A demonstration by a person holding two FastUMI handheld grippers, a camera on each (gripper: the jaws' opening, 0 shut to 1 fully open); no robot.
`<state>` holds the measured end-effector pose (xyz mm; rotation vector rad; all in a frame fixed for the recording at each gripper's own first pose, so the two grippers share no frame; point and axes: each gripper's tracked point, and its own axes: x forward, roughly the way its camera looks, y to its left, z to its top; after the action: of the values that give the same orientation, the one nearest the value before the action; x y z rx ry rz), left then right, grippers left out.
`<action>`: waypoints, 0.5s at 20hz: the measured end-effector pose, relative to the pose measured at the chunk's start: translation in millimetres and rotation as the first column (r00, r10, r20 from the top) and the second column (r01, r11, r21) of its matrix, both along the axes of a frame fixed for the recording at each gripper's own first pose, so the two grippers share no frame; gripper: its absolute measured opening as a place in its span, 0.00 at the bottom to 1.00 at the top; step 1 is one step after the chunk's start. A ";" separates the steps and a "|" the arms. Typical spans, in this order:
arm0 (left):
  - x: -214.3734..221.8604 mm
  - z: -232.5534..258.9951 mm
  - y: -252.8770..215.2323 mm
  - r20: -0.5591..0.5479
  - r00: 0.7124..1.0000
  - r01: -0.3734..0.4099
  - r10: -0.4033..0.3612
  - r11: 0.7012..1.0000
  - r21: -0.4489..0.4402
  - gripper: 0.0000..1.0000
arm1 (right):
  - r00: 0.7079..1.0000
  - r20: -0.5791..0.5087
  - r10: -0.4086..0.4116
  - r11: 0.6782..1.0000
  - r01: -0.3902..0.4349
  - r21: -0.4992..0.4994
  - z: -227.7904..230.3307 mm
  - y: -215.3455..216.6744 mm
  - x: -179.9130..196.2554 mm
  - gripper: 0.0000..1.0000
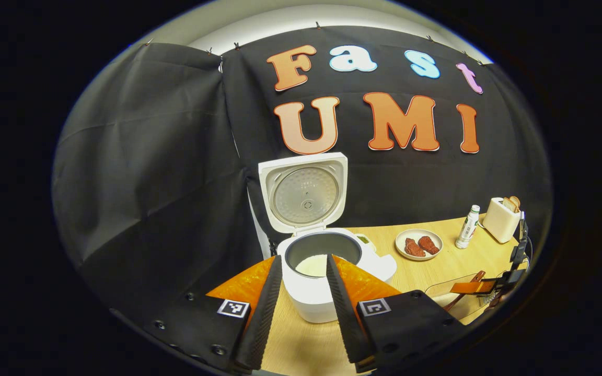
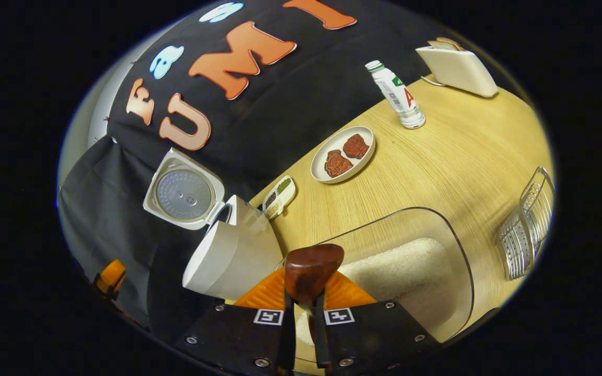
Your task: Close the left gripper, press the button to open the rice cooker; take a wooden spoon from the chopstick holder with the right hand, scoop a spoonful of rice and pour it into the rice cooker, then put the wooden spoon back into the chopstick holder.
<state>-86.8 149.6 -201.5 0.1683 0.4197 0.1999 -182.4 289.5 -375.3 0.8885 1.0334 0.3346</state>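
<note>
glossy white plastic rice cooker (image 1: 327,292) with a dull metal inner lid, pale matt wood-grain table (image 2: 437,156) under it, dark polished wooden spoon (image 2: 311,269), clear smooth plastic rice tub (image 2: 437,235) beside the cooker, shiny wire rack (image 2: 525,230) past the tub, matt black cloth wall (image 1: 139,172) behind

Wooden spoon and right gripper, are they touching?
Touching. The right gripper view shows the right gripper with both fingers clamped on the wooden spoon.

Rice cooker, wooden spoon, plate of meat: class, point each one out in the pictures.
rice cooker (image 1: 327,292): left gripper view, white front wall.
wooden spoon (image 2: 311,274): right gripper view, back of the bowl.
plate of meat (image 2: 327,149): right gripper view, bare rim.
</note>
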 end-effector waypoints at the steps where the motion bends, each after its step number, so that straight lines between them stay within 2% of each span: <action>1: 1.8 0.4 -0.5 0.001 1.000 0.002 -0.002 1.000 -0.001 0.62 | 1.000 -0.013 -0.019 0.999 0.019 0.029 0.1 -1.8 1.8 0.14; 2: 2.7 0.4 -1.6 -0.001 1.000 0.004 -0.004 1.000 -0.003 0.58 | 0.999 -0.025 -0.034 0.998 0.035 0.051 -0.3 -5.0 3.4 0.14; 5: 5.3 -0.1 -6.8 0.001 1.000 0.012 -0.012 1.000 0.000 0.58 | 0.993 -0.067 -0.097 0.985 0.105 0.134 0.4 -19.2 9.4 0.14; 6: 6.8 0.9 -10.3 0.002 1.000 0.017 -0.017 1.000 0.000 0.62 | 0.990 -0.081 -0.117 0.980 0.128 0.154 -0.2 -25.6 11.2 0.14; 9: 11.7 3.8 -19.3 0.012 1.000 0.029 -0.029 1.000 -0.003 0.62 | 0.980 -0.095 -0.175 0.968 0.189 0.164 -2.7 -50.1 17.5 0.14; 10: 14.0 4.6 -22.8 0.015 0.999 0.035 -0.035 0.999 -0.006 0.58 | 0.976 -0.100 -0.194 0.963 0.209 0.172 -2.6 -59.4 20.2 0.14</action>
<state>-72.8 126.8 -197.0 0.1677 0.4023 0.1656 -162.2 230.1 -377.9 1.1710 0.9881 0.2238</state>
